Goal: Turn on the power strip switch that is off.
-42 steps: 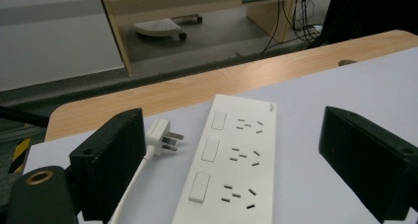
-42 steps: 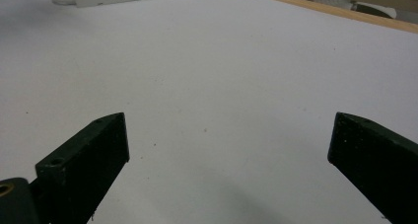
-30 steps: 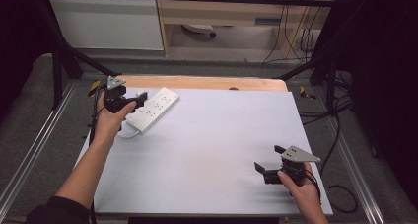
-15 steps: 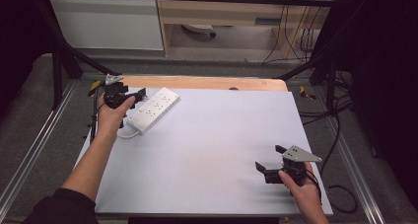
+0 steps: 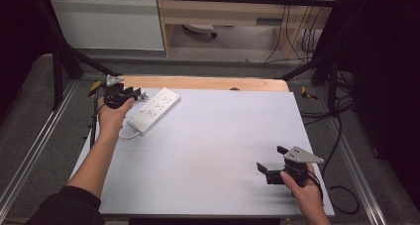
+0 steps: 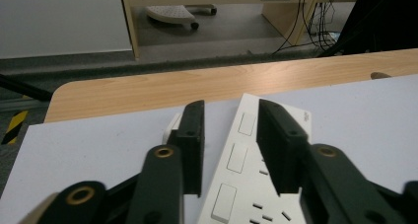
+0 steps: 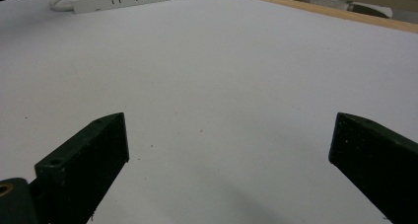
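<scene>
A white power strip lies slantwise at the table's far left, its cable curling off the near end. My left gripper hovers at the strip's far end. In the left gripper view its jaws have just been closing and stand a narrow gap apart above the strip; nothing is pinched between the pads. A small white piece sits just behind the left-hand jaw. My right gripper rests low at the front right, wide open over bare white surface.
The white sheet covers the table, with a wooden strip bare along the far edge. Metal rails flank the sides. Cables trail on the floor at right. A shelf unit stands beyond the table.
The left gripper's jaws have narrowed, and that hand has edged slightly toward the far edge. The right hand and its gripper have stayed put.
</scene>
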The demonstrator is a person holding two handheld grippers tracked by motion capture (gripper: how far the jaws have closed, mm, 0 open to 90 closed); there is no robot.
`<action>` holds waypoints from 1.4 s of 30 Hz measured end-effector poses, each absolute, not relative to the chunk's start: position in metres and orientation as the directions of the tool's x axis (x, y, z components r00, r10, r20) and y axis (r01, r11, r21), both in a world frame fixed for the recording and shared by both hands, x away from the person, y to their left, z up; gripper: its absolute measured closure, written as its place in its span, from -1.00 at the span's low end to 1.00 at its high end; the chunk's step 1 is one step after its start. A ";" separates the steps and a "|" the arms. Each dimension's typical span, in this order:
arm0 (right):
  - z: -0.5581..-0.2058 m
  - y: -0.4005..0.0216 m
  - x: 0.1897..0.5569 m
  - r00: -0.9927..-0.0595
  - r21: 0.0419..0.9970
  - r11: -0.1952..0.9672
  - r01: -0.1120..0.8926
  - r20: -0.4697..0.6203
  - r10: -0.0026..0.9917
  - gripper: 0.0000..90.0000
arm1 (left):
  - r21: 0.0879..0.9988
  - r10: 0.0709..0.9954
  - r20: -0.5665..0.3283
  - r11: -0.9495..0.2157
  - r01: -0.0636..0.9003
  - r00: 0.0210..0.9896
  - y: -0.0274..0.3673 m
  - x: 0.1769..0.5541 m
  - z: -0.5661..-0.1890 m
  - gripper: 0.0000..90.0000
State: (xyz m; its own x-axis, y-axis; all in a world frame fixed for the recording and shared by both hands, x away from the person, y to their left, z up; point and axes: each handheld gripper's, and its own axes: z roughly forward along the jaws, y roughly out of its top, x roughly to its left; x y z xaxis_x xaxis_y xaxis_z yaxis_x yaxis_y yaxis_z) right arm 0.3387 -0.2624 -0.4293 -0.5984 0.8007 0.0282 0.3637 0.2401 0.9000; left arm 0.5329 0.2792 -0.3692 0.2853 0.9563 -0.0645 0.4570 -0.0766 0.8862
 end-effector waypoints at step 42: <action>-0.428 -0.263 0.338 -0.606 0.905 0.238 0.351 0.026 0.795 -0.95 | 0.833 0.958 -0.026 -0.138 0.535 0.287 0.271 0.543 -0.390 1.00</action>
State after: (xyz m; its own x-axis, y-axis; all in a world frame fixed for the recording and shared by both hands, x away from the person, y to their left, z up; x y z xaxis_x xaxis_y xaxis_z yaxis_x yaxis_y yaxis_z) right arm 0.3378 -0.2630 -0.4278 -0.6064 0.7948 0.0260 0.3514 0.2385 0.9054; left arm 0.5427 0.2713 -0.3902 0.2870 0.9576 -0.0258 0.5351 -0.1379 0.8335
